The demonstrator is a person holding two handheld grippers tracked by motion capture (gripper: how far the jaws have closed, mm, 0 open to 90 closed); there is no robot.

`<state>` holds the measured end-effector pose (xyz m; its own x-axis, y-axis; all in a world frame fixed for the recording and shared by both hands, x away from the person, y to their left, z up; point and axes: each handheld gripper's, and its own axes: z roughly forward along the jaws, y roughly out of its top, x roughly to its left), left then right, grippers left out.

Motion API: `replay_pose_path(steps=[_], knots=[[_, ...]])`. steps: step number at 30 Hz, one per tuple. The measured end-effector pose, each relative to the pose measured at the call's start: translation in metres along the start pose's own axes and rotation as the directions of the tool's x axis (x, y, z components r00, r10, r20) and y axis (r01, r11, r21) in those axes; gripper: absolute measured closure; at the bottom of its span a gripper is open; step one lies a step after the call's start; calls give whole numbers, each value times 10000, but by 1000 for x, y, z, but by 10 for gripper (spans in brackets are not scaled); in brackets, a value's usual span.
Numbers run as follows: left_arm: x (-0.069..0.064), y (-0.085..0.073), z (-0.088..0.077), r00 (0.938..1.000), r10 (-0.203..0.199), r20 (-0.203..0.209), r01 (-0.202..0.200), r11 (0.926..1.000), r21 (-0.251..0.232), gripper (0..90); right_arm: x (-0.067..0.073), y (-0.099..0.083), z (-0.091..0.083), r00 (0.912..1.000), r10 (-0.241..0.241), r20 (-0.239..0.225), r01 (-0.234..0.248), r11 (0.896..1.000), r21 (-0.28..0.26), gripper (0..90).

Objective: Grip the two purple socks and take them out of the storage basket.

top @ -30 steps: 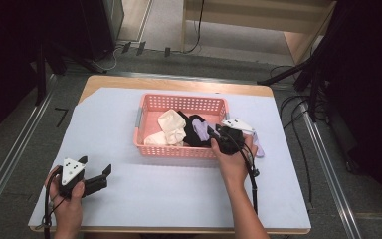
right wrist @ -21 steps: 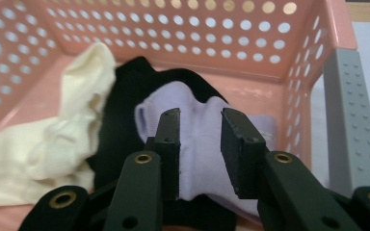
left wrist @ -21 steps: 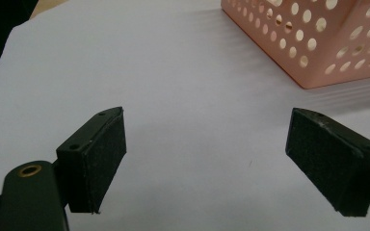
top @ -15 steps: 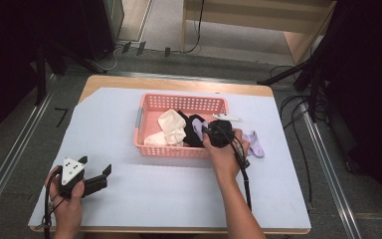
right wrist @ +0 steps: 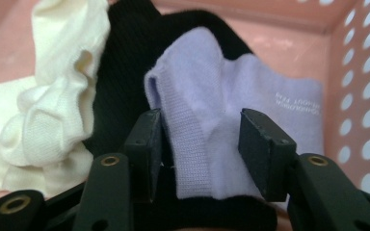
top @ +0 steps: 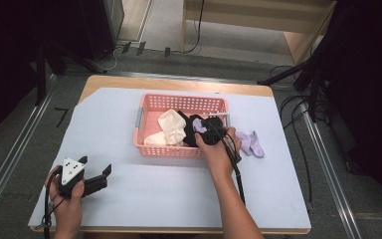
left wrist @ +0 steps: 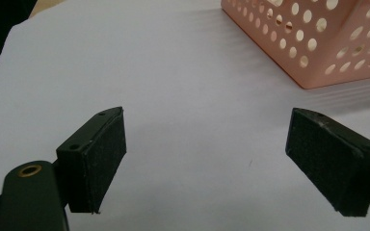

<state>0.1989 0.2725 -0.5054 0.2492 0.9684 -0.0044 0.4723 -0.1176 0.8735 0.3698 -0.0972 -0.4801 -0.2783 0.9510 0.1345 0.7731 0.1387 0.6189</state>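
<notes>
A lilac sock (right wrist: 231,115) lies inside the pink basket (top: 151,102), draped over a black sock (right wrist: 125,62) at the basket's right end, with a cream sock (right wrist: 53,101) bunched just beside them toward the left. The right hand-held gripper (right wrist: 200,144) reaches down into the basket and the lilac sock's ribbed cuff sits between its two black pads (right wrist: 262,149) — the jaws have just been opening and now stand partly apart, with cloth between them but no pinch that I can make out. In the high view this gripper (top: 206,133) hovers over the basket's right half, and a second lilac sock (top: 251,144) lies on the white-covered desk (top: 159,189) just outside the basket's right wall. Well apart, near the desk's front left corner, the left hand-held gripper (top: 99,177) rests in the person's hand — its jaws wide and holding nothing, pointed toward the basket's corner (left wrist: 318,43).
</notes>
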Motion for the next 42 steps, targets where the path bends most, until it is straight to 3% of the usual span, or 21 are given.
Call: replay_pose_path(steps=[2,4,6,7,9,11,15,17,19,21,24,26,27,34,38,41,42], knots=[[0,0,0,10000,-10,5,10,10000,-1,148,-2,1,2,9991,407,-134,-400,9981,477,598],[0,0,0,10000,-3,6,3,10000,3,149,-6,2,3,9927,1103,-479,-1061,9909,827,710],[0,0,0,10000,-20,3,20,10000,4,148,-9,1,2,9888,1335,-663,-1278,9883,838,798],[0,0,0,10000,-44,14,44,10000,-2,148,-10,0,2,9904,1211,-666,-1160,9904,756,821],[0,0,0,10000,-53,20,53,10000,5,148,-10,-2,0,9892,1186,-861,-1163,9927,316,841],[0,0,0,10000,-49,18,49,10000,6,148,-12,-6,-4,9888,1025,-1086,-1087,9927,-530,846],[0,0,1,10000,-54,14,54,10000,9,149,-15,-11,-10,9876,733,-1387,-960,9817,-1644,846],[0,0,1,10000,-48,-3,48,10000,27,148,-15,-13,-17,9929,701,-960,-900,9708,-2222,846],[0,0,1,10000,-44,-15,44,10000,33,148,-17,-13,-24,9877,816,-1333,-1134,9610,-2522,846],[0,0,1,10000,-46,-29,46,10000,23,148,-17,-12,-30,9891,655,-1318,-1014,9523,-2877,847],[0,0,1,10000,-38,-35,38,10000,27,148,-16,-11,-44,9854,513,-1623,-1064,9298,-3523,847],[0,0,1,10000,-8,-36,8,10000,37,148,-14,-9,-50,9807,420,-1912,-1115,9227,-3690,847],[0,0,1,10000,5,-39,-4,10000,68,148,-12,-8,-52,9804,333,-1944,-1035,9260,-3632,847],[0,0,1,10000,-28,-32,28,10000,30,148,5,-1,-66,9563,-363,-2900,-868,9123,-4003,846],[0,0,1,10000,-44,-34,44,10000,27,148,23,5,-79,9361,-734,-3440,-849,9020,-4234,845],[0,0,1,10000,-37,-34,37,10000,6,148,34,9,-90,9157,-1025,-3886,-956,8837,-4582,844],[0,0,1,10000,-39,-16,39,10000,8,148,36,10,-92,9135,-993,-3946,-1016,8834,-4575,844]])
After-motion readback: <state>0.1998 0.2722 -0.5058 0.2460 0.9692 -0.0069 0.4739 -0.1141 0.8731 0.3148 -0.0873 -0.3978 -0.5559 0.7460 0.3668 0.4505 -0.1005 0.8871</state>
